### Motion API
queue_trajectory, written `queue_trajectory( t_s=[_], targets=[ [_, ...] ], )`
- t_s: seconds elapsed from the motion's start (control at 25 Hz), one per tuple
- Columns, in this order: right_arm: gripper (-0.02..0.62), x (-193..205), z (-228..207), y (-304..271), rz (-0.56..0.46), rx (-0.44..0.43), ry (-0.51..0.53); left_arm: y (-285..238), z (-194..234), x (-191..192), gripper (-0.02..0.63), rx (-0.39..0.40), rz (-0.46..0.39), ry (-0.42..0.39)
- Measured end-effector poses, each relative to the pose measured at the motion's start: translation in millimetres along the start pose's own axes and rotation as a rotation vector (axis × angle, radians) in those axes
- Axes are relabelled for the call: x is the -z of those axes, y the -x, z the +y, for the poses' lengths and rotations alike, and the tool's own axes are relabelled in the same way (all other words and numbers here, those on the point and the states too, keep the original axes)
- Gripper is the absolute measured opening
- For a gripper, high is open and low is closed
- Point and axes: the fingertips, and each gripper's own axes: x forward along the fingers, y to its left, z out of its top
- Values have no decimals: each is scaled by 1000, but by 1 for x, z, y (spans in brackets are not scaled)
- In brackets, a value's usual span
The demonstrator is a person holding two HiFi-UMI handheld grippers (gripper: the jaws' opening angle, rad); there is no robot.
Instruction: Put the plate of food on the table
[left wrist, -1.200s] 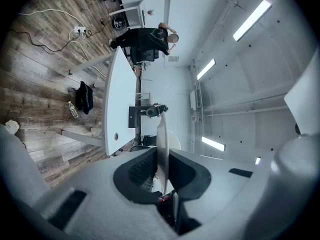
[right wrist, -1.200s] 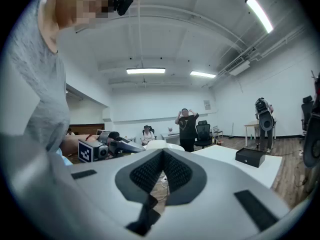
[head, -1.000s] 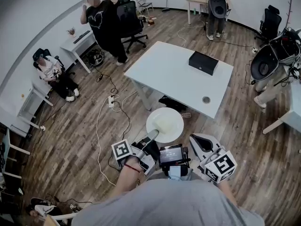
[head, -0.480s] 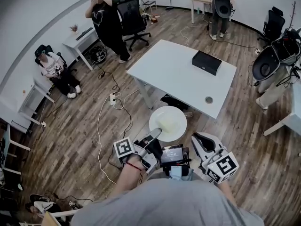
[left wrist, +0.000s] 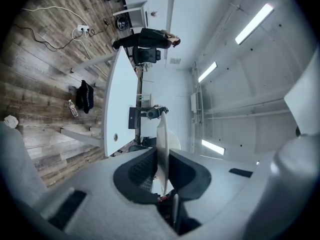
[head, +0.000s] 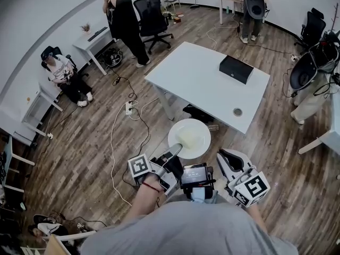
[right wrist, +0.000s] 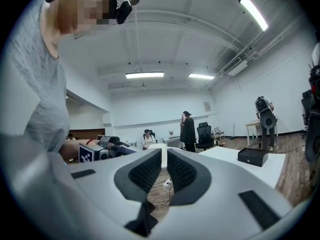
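The plate is up in the air, held level, with a pale patch of food on its middle. It juts straight out ahead of your left claw, whose two jaws pinch its near rim. In the left gripper view the rim runs edge-on between the dark pads, pressed from both sides. Your right claw sits just beside the plate's other side, near it but not touching. Its jaws are drawn close with only a narrow slit between them, and nothing is gripped there. Through that slit you see floor and a bit of white beyond the tips. Past the plate, further out from both claws, is the white table. The plate hangs just short of its near edge, over the wooden floor. On the table's far part, out ahead of your right claw, lies a black box. Well beyond the left claw, a person stands by an office chair.
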Motion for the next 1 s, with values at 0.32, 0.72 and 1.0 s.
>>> queue_trajectory(
  t_s=[0.32, 0.72, 1.0],
  targets=[
    [34, 5, -13, -15, 9, -16, -22, -7, 6, -16, 38, -1, -23, 14],
    [34, -6, -43, -105, 28, -43, -23, -46, -4, -106, 38, 28, -38, 8],
    [34, -24, -57, -199, 22, -62, -12, -74, -9, -195, 38, 35, -33, -14]
  ],
)
